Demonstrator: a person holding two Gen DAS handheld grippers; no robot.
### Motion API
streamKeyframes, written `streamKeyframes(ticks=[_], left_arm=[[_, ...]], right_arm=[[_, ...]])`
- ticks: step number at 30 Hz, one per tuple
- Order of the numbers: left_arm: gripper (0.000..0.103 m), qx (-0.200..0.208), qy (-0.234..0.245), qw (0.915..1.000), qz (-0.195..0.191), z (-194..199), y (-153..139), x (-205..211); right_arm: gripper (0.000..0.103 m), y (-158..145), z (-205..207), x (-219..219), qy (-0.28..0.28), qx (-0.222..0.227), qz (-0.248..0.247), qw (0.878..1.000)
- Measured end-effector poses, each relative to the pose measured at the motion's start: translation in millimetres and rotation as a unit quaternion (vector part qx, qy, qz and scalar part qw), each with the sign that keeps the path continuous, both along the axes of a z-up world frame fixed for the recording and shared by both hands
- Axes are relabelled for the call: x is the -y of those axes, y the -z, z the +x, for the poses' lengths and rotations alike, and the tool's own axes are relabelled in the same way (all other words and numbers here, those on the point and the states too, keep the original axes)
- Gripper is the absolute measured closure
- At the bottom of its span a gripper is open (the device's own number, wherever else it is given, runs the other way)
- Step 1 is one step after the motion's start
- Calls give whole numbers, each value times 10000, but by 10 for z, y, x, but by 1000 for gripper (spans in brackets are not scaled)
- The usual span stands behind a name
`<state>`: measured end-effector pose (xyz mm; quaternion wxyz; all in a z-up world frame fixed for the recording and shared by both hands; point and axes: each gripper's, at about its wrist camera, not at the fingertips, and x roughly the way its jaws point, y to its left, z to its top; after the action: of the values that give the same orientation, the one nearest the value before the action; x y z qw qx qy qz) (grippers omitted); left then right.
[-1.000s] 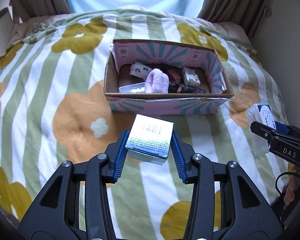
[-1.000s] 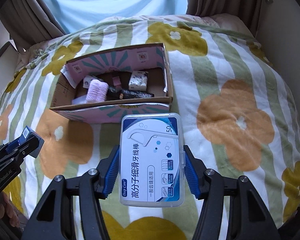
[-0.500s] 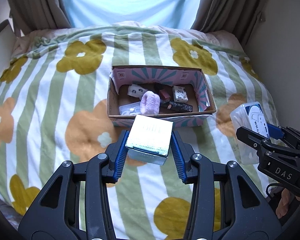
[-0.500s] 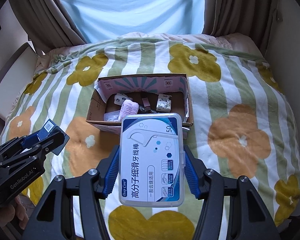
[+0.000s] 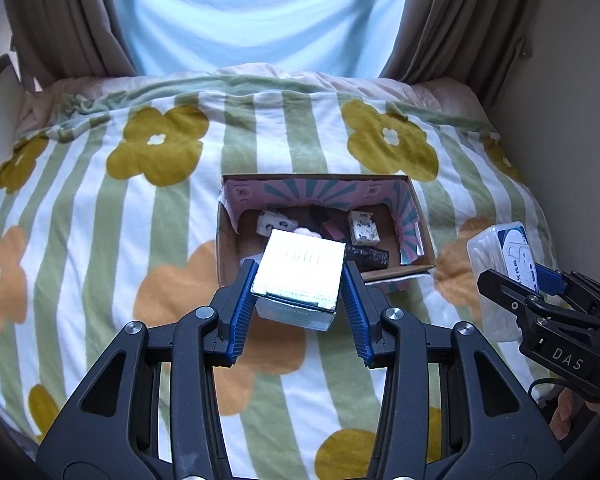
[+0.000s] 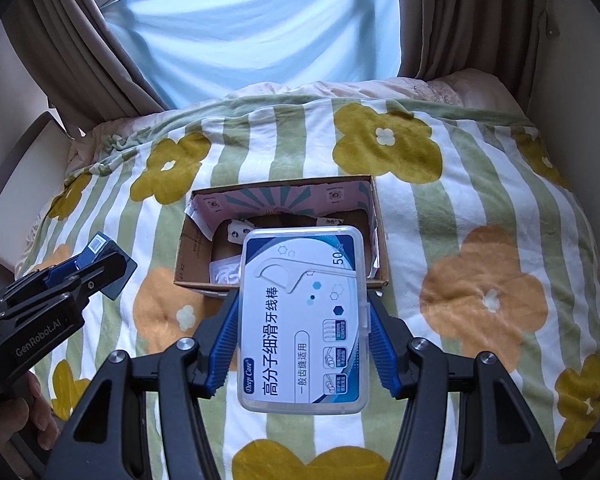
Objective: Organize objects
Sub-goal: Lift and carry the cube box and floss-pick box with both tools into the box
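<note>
Now farther from cardboard box (image 5: 418,236), both tools loaded.

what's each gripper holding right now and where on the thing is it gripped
The left gripper clamps a small silver box by its two side faces. The right gripper clamps a clear floss pick case by its long edges.

Shiny carton (image 5: 300,272) and floss-pick case (image 6: 302,320) held above open box (image 5: 416,216).

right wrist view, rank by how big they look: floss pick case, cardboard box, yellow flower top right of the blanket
1. floss pick case, though it is nearest the camera, so inflated
2. cardboard box
3. yellow flower, close to the box; that order is unsure
</note>
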<state>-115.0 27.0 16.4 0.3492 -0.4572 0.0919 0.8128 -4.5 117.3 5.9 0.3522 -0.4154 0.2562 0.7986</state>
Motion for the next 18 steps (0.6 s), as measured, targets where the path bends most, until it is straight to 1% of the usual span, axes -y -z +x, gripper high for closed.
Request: streamKeyframes(ticks=[5,9,14,18], left_arm=[[64,-4,-49,10000,7,-384,52,-203],[64,77,-69,9999,-29,-697,214,-393],[64,274,-58,9994,-181,-1020,582,-649],[64,538,18,9978,-383,-1215,1020,-882]], right_arm=[[48,14,-193,-286,-59,42,58,10000],[48,118,-386,-492,-215,167,104,9996],[48,355,-679,-742,-499,318,80,9982],[48,665,-925,-901,-712,536,-20,9960]])
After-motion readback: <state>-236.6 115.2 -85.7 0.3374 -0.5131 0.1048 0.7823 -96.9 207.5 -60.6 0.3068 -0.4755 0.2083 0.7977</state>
